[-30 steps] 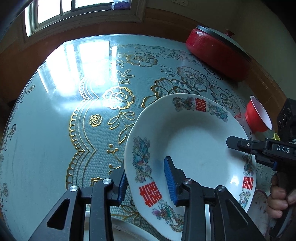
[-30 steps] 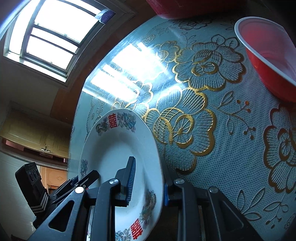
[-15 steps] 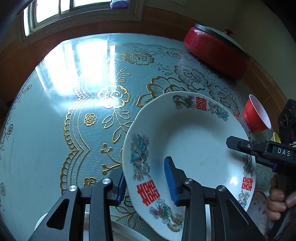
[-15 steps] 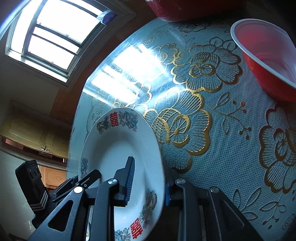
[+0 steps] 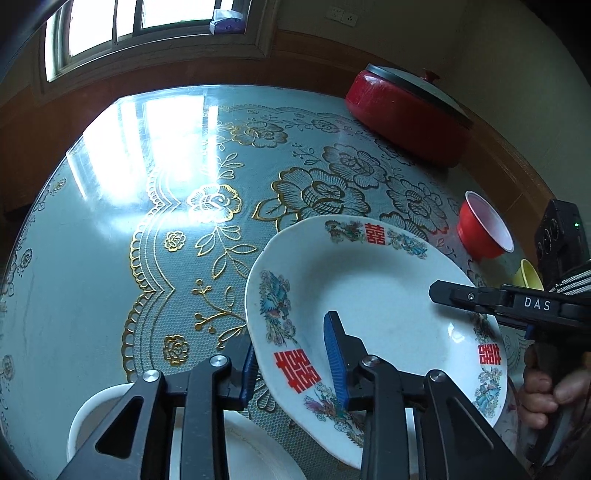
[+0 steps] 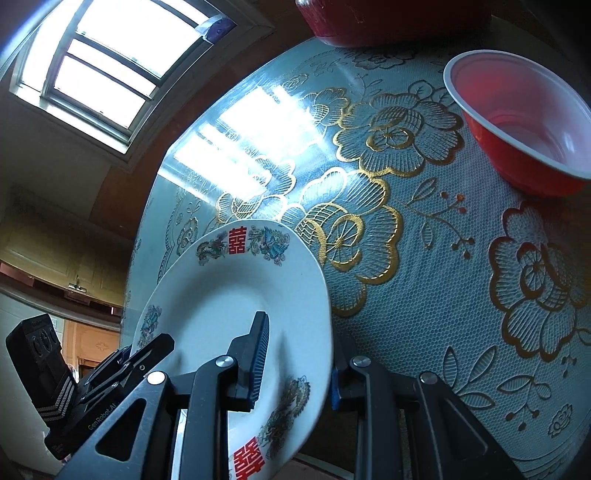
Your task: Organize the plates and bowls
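A white plate with red double-happiness characters and bird patterns (image 5: 373,295) is held tilted above the table by both grippers. My left gripper (image 5: 291,363) is shut on its near-left rim. My right gripper (image 6: 295,363) is shut on the opposite rim of the same plate (image 6: 229,295); it also shows in the left wrist view (image 5: 480,299). Plain white dishes (image 5: 240,443) lie on the table under the left gripper. A red bowl (image 5: 484,229) sits to the right, close in the right wrist view (image 6: 524,122).
A red pot with a lid (image 5: 410,110) stands at the table's far right. A small yellow cup (image 5: 528,273) sits beside the red bowl. The round table has a teal cloth with gold flowers (image 5: 155,229). A window (image 5: 147,14) is behind.
Both grippers have lifted the plate and drawn it back toward the near edge. The white dishes have come into view beneath the left gripper. The grips are unchanged.
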